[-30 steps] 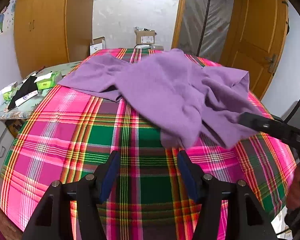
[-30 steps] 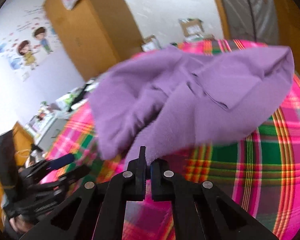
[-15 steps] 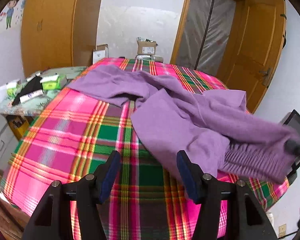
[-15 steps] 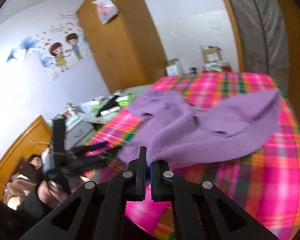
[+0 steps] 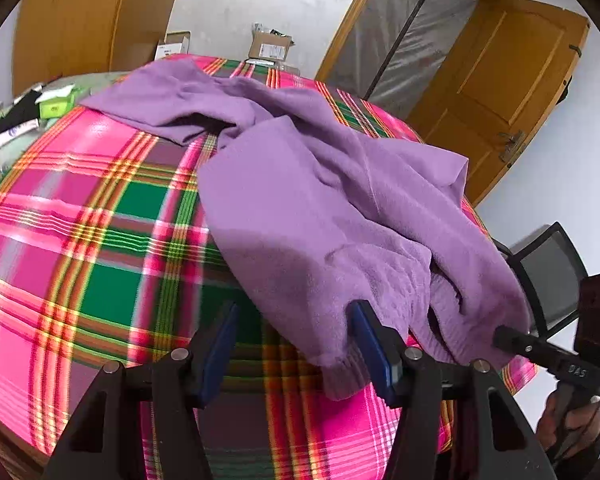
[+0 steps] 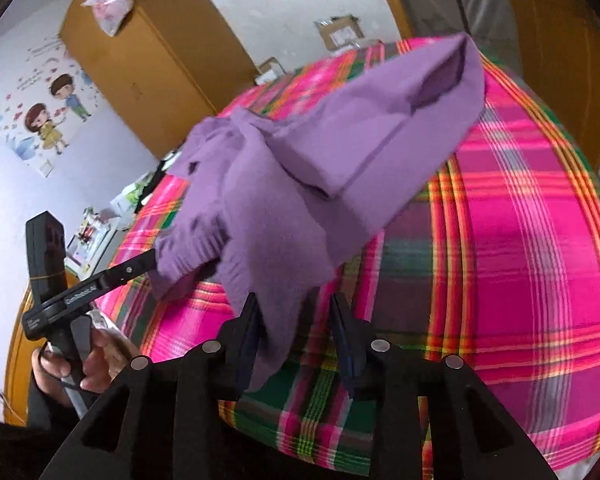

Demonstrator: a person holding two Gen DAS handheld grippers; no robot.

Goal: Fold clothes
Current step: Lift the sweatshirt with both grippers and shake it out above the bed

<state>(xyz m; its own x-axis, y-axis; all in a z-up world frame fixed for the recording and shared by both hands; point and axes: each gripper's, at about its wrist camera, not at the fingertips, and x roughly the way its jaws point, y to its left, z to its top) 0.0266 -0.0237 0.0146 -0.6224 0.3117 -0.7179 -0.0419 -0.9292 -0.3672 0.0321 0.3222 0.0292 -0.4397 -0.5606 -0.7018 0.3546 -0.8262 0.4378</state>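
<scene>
Since half a second ago the right gripper [image 6: 296, 328] has let go: its jaws, then pinched shut on the hem, now stand apart, with a flap of the purple sweater [image 5: 320, 200] hanging loose between them against the left finger. The left gripper [image 5: 296, 344] has come in closer to the garment, so the near hem now lies against its right finger, where before it was just short of the cloth.

At the far left of the left wrist view, small boxes and packets [image 5: 54, 104] lie on a side surface beside the bed. The bed is covered by a pink and green plaid blanket [image 5: 100, 240], blurred by motion. The left gripper's jaws are wide open over the blanket, holding nothing. The sweater lies crumpled across the middle and right of the bed, one sleeve stretched toward the far left corner, its ribbed hem bunched at the near right edge. At the far right, the other gripper's finger touches that hem, with a black chair [image 5: 548, 256] behind it and a wooden door [image 5: 512, 64] beyond.

In the right wrist view the sweater's far end rises in a folded peak.
</scene>
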